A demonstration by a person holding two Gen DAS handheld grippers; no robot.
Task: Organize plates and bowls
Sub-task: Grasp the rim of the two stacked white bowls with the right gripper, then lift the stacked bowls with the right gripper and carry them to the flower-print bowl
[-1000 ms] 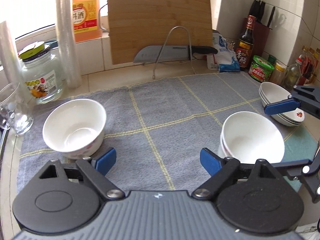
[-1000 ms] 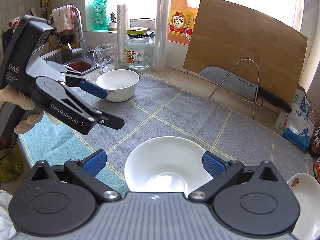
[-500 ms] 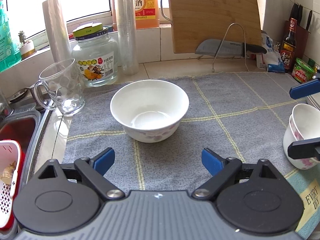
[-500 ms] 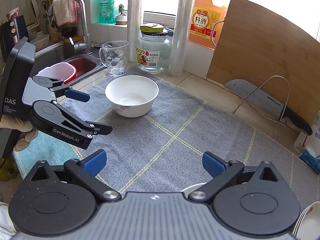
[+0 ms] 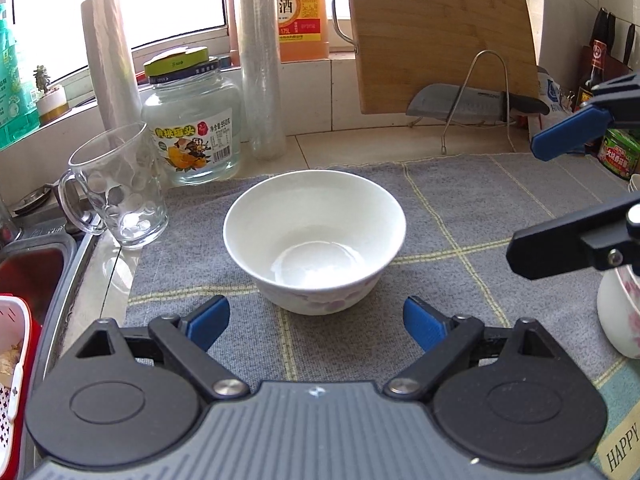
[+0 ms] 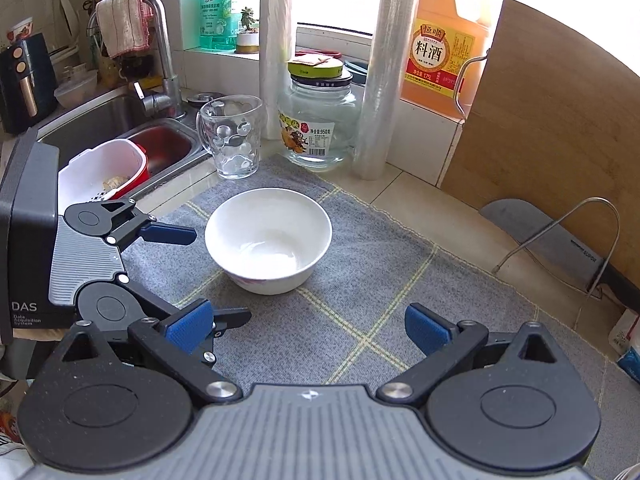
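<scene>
Left gripper (image 5: 316,322): jaws wide apart, nothing between them, aimed down at the bowl.
Right gripper (image 6: 308,328): jaws apart too, empty, hovering over the grey mat (image 6: 400,280).
Bowl (image 5: 315,240): upright on the mat, just ahead of my left gripper and centred between its jaws; further ahead of my right one.
Other bowls (image 5: 620,308): stack at my left gripper's right edge.
Glass mug (image 5: 116,188): ahead-left, near the bowl.
Doing it well: I'd go forward and lower, straddle one wall of the bowl, close gently, keep clear of the mug.
</scene>
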